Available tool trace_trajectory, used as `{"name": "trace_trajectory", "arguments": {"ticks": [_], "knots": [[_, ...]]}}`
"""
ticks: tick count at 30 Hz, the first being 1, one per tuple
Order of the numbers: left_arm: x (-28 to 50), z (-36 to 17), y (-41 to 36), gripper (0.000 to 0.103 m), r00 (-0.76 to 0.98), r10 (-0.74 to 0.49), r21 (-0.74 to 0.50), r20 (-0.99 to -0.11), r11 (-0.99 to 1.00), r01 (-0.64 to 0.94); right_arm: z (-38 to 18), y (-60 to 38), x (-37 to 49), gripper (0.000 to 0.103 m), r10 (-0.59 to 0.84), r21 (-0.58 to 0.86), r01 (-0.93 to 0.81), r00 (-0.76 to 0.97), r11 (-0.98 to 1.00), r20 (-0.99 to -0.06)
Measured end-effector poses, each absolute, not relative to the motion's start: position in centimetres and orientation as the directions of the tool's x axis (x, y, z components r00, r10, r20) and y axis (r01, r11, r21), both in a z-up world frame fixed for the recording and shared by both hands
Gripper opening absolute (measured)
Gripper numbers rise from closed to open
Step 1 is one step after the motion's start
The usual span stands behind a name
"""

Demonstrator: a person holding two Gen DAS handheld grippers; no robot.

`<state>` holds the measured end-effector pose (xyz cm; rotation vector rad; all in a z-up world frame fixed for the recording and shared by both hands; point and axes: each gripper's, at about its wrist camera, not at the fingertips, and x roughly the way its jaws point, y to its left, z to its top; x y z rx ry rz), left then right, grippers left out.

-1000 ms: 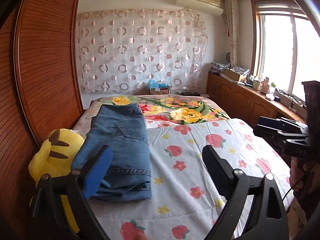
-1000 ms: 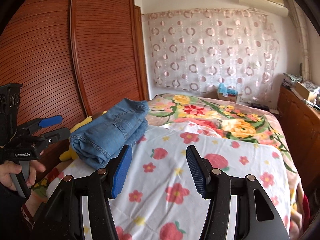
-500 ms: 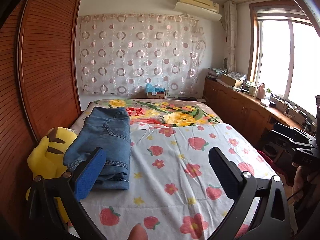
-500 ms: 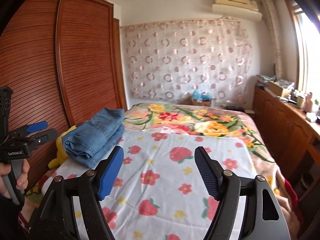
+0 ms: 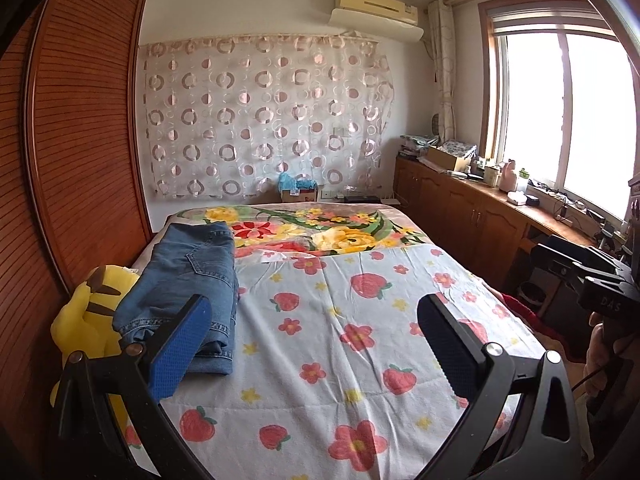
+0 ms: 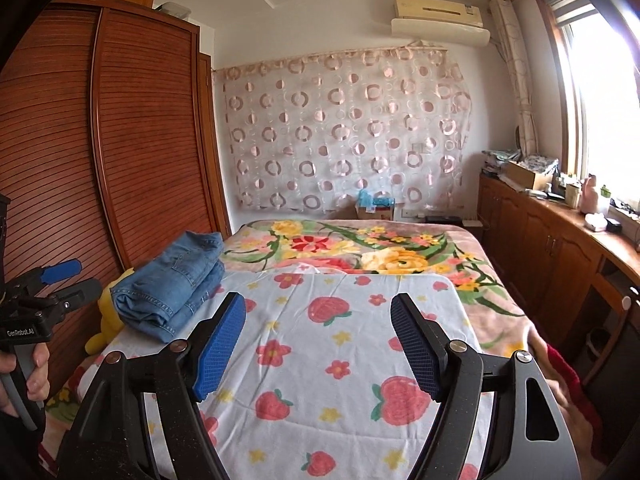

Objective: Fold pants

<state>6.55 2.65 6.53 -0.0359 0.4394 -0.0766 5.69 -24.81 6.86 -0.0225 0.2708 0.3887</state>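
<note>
Blue denim pants [image 5: 188, 280] lie folded in a compact stack at the left edge of the bed [image 5: 360, 360]; they also show in the right wrist view [image 6: 176, 286]. My left gripper [image 5: 312, 336] is open and empty, held back from the bed's near end, with the pants just beyond its left finger. My right gripper [image 6: 318, 338] is open and empty over the strawberry-print sheet [image 6: 340, 360], to the right of the pants. The left gripper also shows at the left edge of the right wrist view [image 6: 66, 282].
A yellow plush toy [image 5: 86, 320] sits between the pants and the wooden wardrobe [image 5: 72, 152] on the left. A wooden cabinet [image 5: 480, 216] with clutter runs under the window on the right. A floral blanket [image 5: 320, 228] covers the bed's far half.
Both grippers have pulled back and up from the bed, so the pants and sheet look smaller and farther. The pants lie unmoved. Both grippers stay open.
</note>
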Motion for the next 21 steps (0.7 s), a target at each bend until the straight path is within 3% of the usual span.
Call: {"name": "trace_trajectory", "arguments": {"ticks": [21], "knots": [[6.2, 6.6, 2.5, 0.103, 0.906, -0.072, -0.049, -0.418, 0.997, 0.056, 6.9, -26.3, 5.3, 0.077, 0.368, 0.038, -0.372, 0.893, 0.928, -0.258]]}}
